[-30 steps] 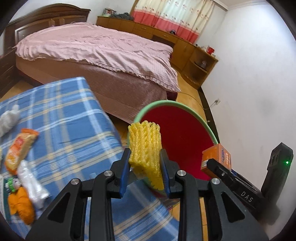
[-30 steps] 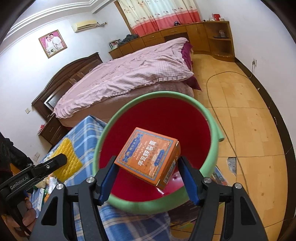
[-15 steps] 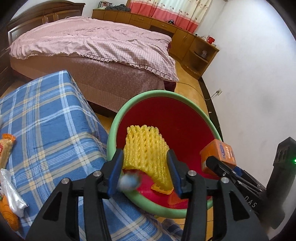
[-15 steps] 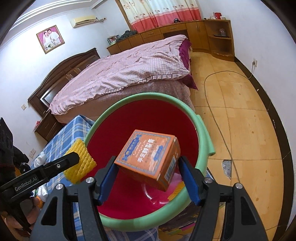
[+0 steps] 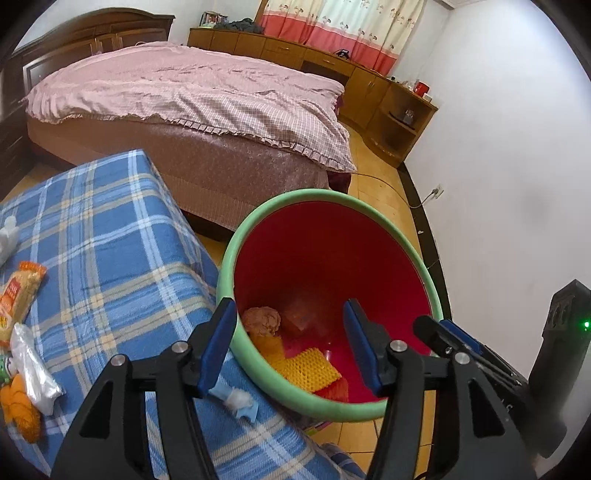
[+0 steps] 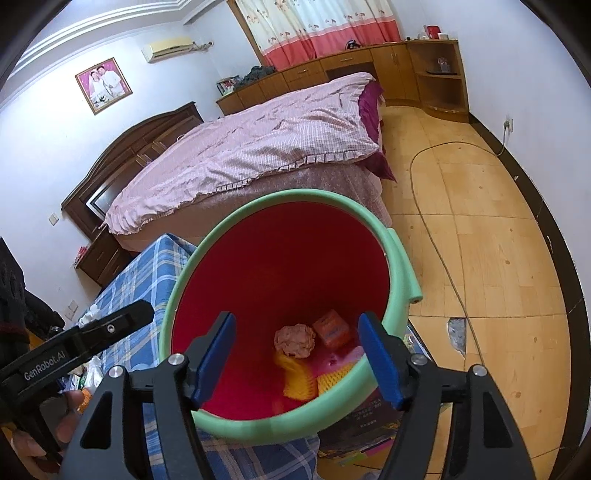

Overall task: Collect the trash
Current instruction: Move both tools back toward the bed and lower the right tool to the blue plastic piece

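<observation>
left gripper [image 5: 290,341]: jaws opening, nothing between | right gripper [image 6: 299,356]: apart, empty | yellow foam net [image 5: 312,369], orange box [image 6: 331,328]: inside red bin [image 6: 280,258]

A wide bed under a rumpled pink checked quilt [image 5: 207,96] fills the white-walled room. Tan floor tiles [image 6: 491,258] run to low wooden cabinets [image 6: 369,62] beneath red-and-cream curtains [image 6: 314,26].

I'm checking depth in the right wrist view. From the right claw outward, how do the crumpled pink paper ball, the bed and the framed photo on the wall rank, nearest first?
1. Crumpled pink paper ball: in the red bucket, just beyond the open right claw.
2. Bed: behind the bucket, mid-room.
3. Framed photo: on the far wall, upper left.
</observation>
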The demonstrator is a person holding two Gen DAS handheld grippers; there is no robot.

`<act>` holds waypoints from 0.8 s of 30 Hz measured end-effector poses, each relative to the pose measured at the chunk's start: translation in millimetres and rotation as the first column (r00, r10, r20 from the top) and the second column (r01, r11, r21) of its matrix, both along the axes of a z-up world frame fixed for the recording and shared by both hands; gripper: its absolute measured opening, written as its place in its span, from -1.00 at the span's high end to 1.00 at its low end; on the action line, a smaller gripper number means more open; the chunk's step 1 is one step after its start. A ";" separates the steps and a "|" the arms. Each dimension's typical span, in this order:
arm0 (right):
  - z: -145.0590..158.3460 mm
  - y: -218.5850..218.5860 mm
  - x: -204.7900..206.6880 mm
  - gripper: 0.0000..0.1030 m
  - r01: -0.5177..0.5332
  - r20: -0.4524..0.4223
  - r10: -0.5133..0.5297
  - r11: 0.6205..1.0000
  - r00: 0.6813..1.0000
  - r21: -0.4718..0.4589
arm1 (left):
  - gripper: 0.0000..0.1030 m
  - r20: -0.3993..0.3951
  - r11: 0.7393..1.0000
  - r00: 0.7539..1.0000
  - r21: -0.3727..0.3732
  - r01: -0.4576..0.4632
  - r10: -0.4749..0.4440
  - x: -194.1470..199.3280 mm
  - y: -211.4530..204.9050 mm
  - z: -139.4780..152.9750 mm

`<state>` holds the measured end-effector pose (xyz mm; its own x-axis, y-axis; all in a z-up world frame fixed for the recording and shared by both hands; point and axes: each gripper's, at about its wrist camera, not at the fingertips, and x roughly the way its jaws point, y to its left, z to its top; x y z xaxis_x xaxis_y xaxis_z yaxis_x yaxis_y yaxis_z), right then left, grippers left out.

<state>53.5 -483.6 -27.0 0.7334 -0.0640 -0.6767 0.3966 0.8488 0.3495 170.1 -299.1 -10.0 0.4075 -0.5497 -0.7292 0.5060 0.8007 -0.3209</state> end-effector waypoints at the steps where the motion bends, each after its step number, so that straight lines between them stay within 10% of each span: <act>1: 0.4 0.4 -0.7 -0.39 0.002 0.003 -0.002 1.000 1.000 0.000 | -0.16 -0.001 1.000 1.000 0.002 -0.001 0.001 -0.8 1.9 0.5; 24: 15.0 86.9 7.3 -0.39 -0.161 0.038 0.162 0.986 0.986 -0.035 | -0.16 0.020 0.968 0.968 0.024 -0.250 0.250 -14.8 129.5 7.9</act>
